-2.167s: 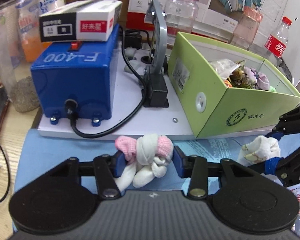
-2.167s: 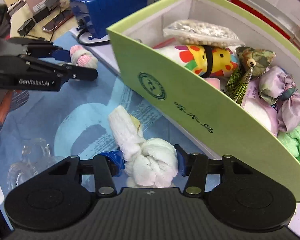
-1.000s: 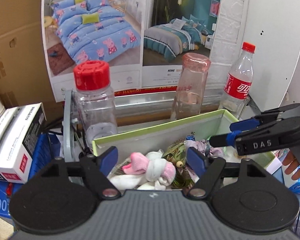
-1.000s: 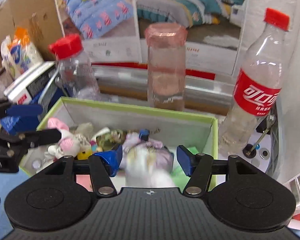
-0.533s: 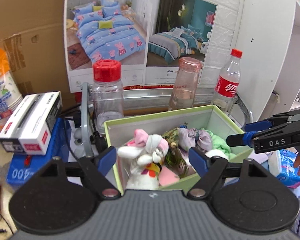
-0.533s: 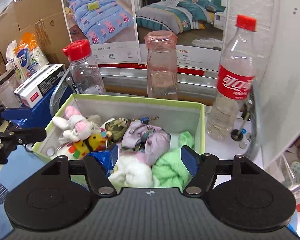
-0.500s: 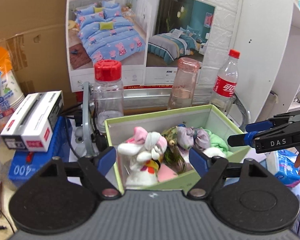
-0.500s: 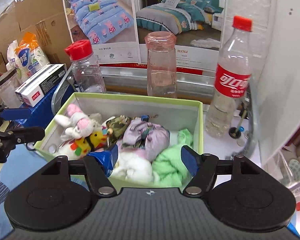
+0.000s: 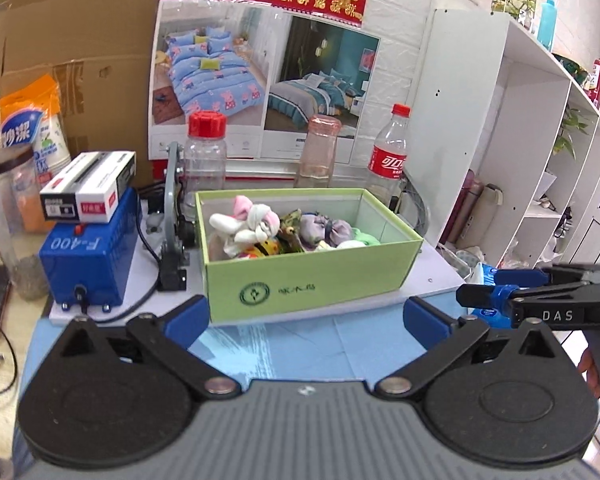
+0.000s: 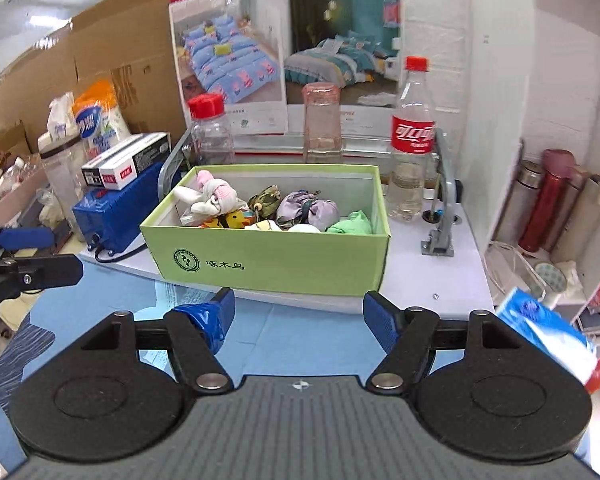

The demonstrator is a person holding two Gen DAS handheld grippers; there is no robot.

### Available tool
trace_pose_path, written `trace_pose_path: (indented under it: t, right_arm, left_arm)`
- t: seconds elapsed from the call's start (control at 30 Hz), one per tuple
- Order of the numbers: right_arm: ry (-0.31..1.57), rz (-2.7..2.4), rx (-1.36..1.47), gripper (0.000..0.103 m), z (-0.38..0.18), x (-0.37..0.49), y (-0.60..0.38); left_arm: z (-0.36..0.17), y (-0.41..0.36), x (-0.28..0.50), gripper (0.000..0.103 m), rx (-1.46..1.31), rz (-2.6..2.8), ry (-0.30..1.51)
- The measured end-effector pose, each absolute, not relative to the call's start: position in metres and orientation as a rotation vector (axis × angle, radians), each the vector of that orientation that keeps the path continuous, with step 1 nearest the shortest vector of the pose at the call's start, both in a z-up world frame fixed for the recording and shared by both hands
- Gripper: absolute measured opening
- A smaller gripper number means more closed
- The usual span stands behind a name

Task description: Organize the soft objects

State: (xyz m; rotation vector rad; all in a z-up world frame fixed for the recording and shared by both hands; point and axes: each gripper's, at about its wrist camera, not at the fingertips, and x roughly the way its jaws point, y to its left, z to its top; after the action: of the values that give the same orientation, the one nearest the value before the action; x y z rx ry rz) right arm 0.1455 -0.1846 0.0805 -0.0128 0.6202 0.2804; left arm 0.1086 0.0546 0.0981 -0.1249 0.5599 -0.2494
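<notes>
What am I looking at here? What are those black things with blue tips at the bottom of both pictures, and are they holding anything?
There is no robot here: a person holds a pair of hand tongs in each hand, with a camera on each looking forward along its fingers. One picture is from the left tongs, whose jaws are opening; the other is from the right tongs. Both are empty, with nothing between the blue tips. Ahead, on a white board, stands a green box filled with soft things: a pink and white knotted sock, a purple cloth bundle, a green cloth. Bottles stand behind it, and a blue machine beside it.
</notes>
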Motion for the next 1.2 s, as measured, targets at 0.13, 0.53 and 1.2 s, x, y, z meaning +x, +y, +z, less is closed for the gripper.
trace_pose_path:
  t: [0.13, 0.53, 1.2]
  right_arm:
    - [0.551, 0.189, 0.085, 0.057, 0.068, 0.116, -0.191]
    - [0.357, -0.053, 0.249, 0.057, 0.030, 0.054, -0.186]
    - [0.354, -0.084, 0.203, 0.057, 0.004, 0.004, -0.188]
  left_arm:
    - [0.091, 0.049, 0.092, 0.103, -0.141, -0.214, 0.543]
    - [0.067, 0.036, 0.060, 0.103, -0.097, -0.045, 0.472]
    - [0.032, 0.037, 0.015, 0.103, -0.055, -0.040, 0.505]
